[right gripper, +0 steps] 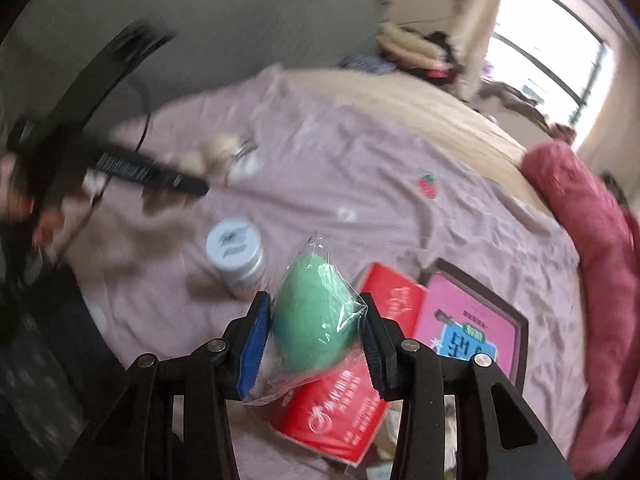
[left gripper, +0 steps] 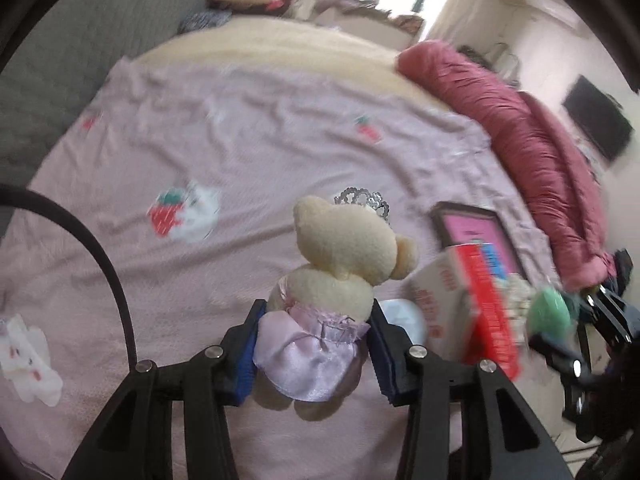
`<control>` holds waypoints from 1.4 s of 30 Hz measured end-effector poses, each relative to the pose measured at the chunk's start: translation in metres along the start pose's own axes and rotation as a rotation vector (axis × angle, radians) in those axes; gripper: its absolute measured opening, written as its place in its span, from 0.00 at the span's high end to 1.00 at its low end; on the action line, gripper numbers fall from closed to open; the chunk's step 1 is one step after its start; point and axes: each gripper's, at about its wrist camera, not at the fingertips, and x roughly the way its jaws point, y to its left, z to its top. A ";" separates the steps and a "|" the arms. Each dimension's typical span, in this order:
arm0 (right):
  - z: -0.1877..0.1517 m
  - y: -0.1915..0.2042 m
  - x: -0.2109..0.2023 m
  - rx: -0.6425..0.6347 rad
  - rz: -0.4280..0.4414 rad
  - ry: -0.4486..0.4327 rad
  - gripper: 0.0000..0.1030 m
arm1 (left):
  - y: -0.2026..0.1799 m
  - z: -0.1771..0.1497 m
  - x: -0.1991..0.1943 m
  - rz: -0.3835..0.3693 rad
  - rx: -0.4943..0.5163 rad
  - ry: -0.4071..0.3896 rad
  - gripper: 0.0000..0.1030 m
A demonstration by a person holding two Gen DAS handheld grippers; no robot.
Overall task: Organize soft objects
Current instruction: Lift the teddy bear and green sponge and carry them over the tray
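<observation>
Left gripper [left gripper: 316, 344] clamps cream plush bear in lilac satin dress [left gripper: 340, 276] | right gripper [right gripper: 314, 340] clamps plastic-wrapped green foam egg [right gripper: 316, 316] | advice: keep both squeezes gentle, carry clear of red box [right gripper: 340, 412].

Cream teddy bear [left gripper: 352, 256] in lilac satin dress, mint-green sponge [right gripper: 316, 320], pink strawberry-printed bedsheet [left gripper: 240, 140], red box [right gripper: 340, 412].

Left tool [left gripper: 316, 344]: black angular plastic arms, silver round screws at the joints, blue ribbed pads [left gripper: 244, 356] inside each finger. Right tool [right gripper: 316, 344]: same build, black frame, blue pads.
</observation>
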 end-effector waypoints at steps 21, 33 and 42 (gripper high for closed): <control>-0.113 -0.145 -0.130 0.418 -0.286 -0.101 0.56 | -0.259 -0.023 -0.001 -0.184 0.402 0.065 0.54; -0.159 -0.173 -0.127 0.481 -0.275 -0.073 0.56 | -0.337 -0.074 0.057 -0.211 0.471 0.183 0.54; -0.171 -0.183 -0.102 0.492 -0.251 -0.035 0.56 | -0.344 -0.083 0.104 -0.182 0.466 0.258 0.54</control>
